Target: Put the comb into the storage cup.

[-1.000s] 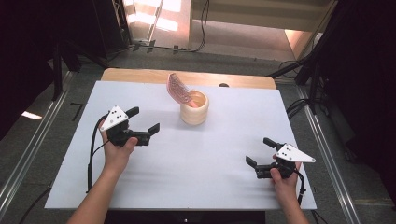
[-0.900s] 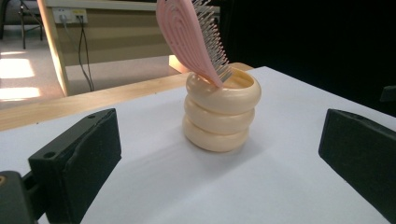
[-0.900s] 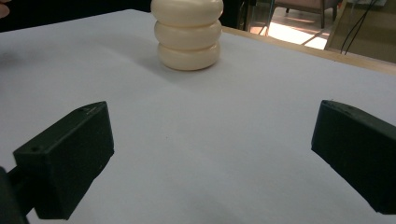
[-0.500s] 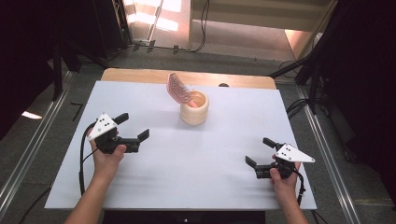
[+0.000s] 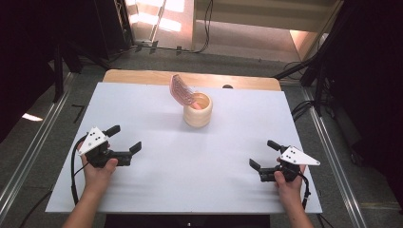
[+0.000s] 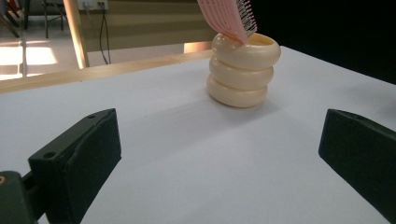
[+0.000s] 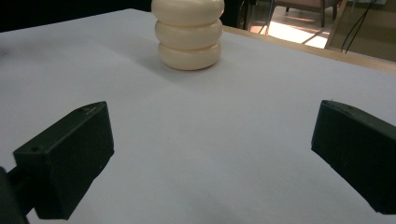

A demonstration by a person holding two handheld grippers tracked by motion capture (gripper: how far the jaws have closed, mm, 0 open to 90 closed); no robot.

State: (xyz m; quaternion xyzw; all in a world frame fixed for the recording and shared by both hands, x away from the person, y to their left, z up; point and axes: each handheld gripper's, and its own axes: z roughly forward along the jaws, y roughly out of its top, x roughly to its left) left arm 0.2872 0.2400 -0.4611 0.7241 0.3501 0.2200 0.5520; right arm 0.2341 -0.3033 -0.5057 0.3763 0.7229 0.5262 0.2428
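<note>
The pink hairbrush [image 5: 181, 90] stands head-up in the cream ringed holder [image 5: 198, 110] at the tabletop's [image 5: 199, 161] far middle — seemingly placed — with left tongs [image 5: 127, 144] and right tongs [image 5: 263, 157] apart, empty, well clear

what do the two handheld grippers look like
Both are black, each with two blocky black jaws. The left gripper and the right gripper each carry a grey three-cornered plate with small dark dots, and a black cable trails from each. The forearms are bare, with no sleeves in sight.

White sheet [image 5: 190, 156] over wooden table [image 5: 142, 77]; floor cables [image 5: 304, 109].
</note>
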